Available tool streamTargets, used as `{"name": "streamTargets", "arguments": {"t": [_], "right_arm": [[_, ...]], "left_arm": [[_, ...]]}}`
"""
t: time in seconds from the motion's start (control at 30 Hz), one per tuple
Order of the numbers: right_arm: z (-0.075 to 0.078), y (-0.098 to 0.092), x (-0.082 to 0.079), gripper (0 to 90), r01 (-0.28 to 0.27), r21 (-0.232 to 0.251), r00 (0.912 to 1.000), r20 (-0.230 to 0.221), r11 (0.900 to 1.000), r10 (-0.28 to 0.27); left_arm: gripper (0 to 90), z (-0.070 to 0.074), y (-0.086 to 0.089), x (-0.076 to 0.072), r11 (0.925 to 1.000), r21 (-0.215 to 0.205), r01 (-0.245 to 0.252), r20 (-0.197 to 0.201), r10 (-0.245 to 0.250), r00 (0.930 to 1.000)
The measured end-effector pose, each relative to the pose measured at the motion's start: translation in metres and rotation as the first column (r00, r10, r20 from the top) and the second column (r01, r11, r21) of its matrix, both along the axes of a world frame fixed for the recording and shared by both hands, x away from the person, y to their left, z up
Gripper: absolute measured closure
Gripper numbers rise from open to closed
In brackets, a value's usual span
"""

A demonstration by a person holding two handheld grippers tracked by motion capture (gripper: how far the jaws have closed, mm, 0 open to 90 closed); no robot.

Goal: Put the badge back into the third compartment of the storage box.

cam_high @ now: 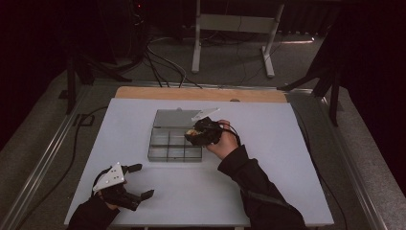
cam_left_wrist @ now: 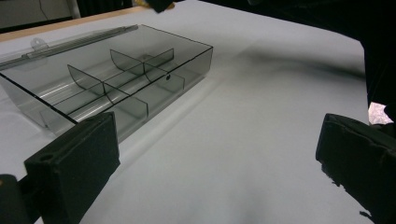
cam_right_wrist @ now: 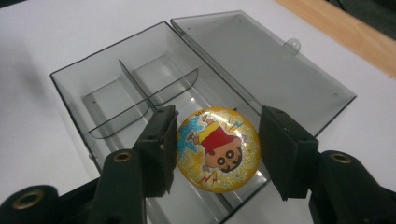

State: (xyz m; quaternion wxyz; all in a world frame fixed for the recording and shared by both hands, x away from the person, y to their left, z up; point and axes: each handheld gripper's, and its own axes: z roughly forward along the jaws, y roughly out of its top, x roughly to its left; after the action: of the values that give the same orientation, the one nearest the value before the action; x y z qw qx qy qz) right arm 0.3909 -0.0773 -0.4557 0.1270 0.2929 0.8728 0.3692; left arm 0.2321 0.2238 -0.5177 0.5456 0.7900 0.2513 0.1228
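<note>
Two right gripper jaws clamp a cartoon badge over the box; left gripper jaws gape empty.

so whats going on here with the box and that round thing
A person works at a white table with a hand-held gripper in each hand. The right hand-held gripper holds a round yellow cartoon badge between its pads, above the open clear divided box, whose lid lies flat behind it. The compartments that can be seen look empty. The left hand-held gripper sits open near the table's front left, holding nothing.
</note>
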Motion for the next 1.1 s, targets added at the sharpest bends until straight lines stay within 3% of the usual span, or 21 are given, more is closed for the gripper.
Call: {"name": "streamTargets", "arguments": {"t": [0.23,0.57,1.1], "right_arm": [[-0.011,0.012,0.008,47.4,0.017,-0.043,0.9994,-0.030,0.999,-0.019],[-0.024,0.014,0.018,47.4,0.043,-0.078,0.9977,-0.049,0.996,-0.047],[-0.027,0.014,0.023,47.0,0.060,-0.072,0.9968,-0.047,0.996,-0.064]], "left_arm": [[0.0,0.000,0.000,0.000,1.0000,0.002,0.003,0.001,-0.003,1.0000],[0.0,0.000,0.000,0.000,1.0000,-0.003,0.002,-0.002,-0.002,1.0000],[0.0,-0.001,0.000,0.000,1.0000,0.000,0.004,-0.002,-0.004,1.0000]]}}
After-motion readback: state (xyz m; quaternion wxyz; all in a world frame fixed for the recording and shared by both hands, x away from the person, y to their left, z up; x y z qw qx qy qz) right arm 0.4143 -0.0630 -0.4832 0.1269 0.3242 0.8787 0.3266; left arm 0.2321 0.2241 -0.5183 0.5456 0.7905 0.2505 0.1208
